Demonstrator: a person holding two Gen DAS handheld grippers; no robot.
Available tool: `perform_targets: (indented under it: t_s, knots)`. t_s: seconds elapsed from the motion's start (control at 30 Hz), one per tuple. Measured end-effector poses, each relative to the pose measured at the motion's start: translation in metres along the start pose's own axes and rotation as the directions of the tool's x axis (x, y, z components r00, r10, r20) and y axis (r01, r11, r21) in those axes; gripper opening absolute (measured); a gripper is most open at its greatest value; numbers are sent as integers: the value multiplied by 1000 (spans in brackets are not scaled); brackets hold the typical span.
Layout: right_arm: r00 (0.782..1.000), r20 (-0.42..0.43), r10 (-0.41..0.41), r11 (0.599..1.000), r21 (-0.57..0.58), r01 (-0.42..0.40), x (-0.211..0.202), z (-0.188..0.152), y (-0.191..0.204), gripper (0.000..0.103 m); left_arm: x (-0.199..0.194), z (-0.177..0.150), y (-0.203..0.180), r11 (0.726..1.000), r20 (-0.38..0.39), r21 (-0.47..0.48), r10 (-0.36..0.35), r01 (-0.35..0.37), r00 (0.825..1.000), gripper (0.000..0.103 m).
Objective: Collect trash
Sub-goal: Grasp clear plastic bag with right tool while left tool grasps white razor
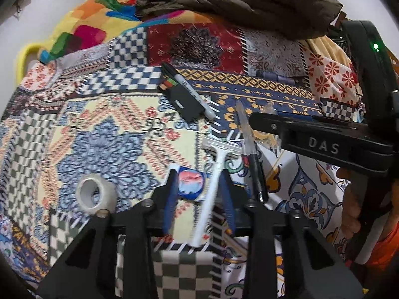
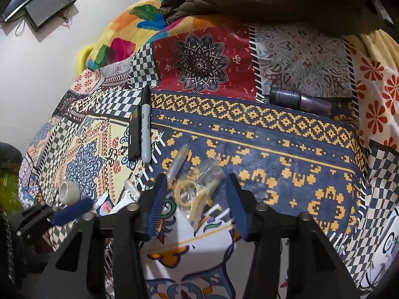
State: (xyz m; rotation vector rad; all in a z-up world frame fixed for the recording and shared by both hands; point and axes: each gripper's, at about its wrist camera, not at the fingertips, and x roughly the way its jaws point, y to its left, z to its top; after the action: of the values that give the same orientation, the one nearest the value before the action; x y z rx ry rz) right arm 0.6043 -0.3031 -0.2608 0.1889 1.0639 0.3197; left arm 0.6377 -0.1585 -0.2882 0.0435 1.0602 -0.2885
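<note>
A patchwork bedspread [image 2: 261,134] filled both views. In the right wrist view, the right gripper [image 2: 197,199] stood with jaws released around a clear plastic wrapper [image 2: 197,186] at lower centre, not yet pinched. The left gripper [image 1: 198,186], jaws likewise released, straddled a white razor [image 1: 212,186] and a round blue packet [image 1: 190,182]. Good practice was judged to be closing low on the crumpled wrapper, clear of the cloth.

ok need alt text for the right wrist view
An open right gripper straddles a clear plastic wrapper on a patchwork bedspread. A marker lies farther left, a purple bottle farther right.
</note>
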Motion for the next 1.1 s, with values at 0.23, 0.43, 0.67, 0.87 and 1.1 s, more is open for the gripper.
perform_targets:
  t_s: [0.23, 0.43, 0.67, 0.87, 1.1]
  knots:
    - [1000, 11, 17, 999, -43, -16, 2, -3, 4, 22, 11, 10, -4, 1000, -11, 10, -1, 1, 1000, 26]
    - [999, -16, 35, 997, -70, -36, 1, -9, 3, 20, 18, 14, -7, 1000, -10, 11, 19, -19, 1000, 26]
    - [999, -1, 36, 998, -61, -36, -11, -14, -2, 12, 23, 15, -8, 999, 1, -15, 40, -40, 999, 8]
    - [999, 25, 28, 997, -67, -26, -23, -19, -2, 11, 14, 14, -5, 998, 10, -50, 29, -29, 1000, 8]
    - [998, 41, 55, 998, -36, -53, -48, -18, -2, 11, -20, 14, -12, 998, 50, -49, 41, -38, 998, 8]
